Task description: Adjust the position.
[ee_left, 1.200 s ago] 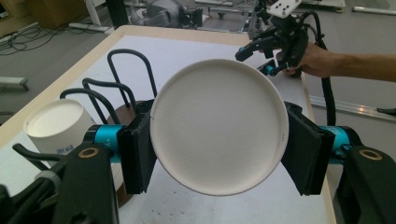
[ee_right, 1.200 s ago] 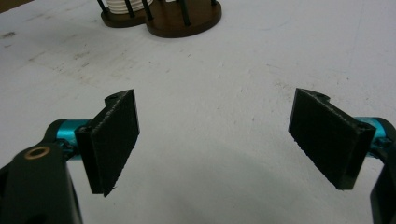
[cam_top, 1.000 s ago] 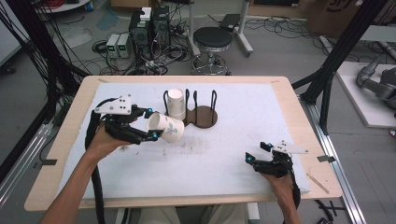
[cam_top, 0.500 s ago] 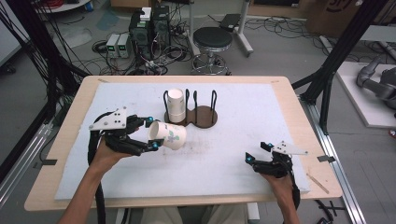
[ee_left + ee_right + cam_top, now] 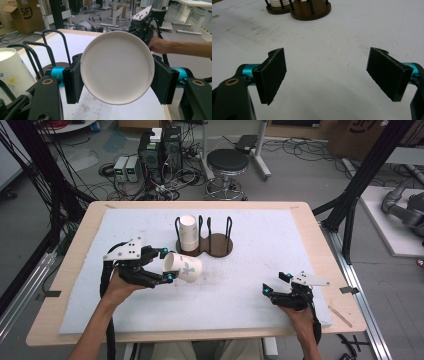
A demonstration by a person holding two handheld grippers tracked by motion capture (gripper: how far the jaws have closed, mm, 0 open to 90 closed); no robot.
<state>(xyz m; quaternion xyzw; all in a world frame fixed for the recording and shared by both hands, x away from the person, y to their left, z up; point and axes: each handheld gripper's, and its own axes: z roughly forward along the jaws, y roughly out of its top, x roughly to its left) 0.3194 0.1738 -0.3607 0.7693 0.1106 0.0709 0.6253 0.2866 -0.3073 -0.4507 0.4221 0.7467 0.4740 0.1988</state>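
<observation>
Now the left tongs [image 5: 165, 265] pinch a paper cup [image 5: 183, 267] on its side, just short of the rack [image 5: 210, 240], while the right tongs [image 5: 275, 284] rest spread, so next it likely needs righting over the empty slot

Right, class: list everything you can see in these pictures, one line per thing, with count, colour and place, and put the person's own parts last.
Held paper cup: one, white with a floral print, on its side in the left tongs.
Racked paper cup: one, white, in the holder's left slot.
Cup holder: one, dark brown base with black wire loops, middle of the table, right slot free.
Table: one, wood rim, white cover.
Stool: one, black, on the floor beyond the table.
Left tongs: black, shut on the cup.
Right tongs: black, open, low over the table.
</observation>
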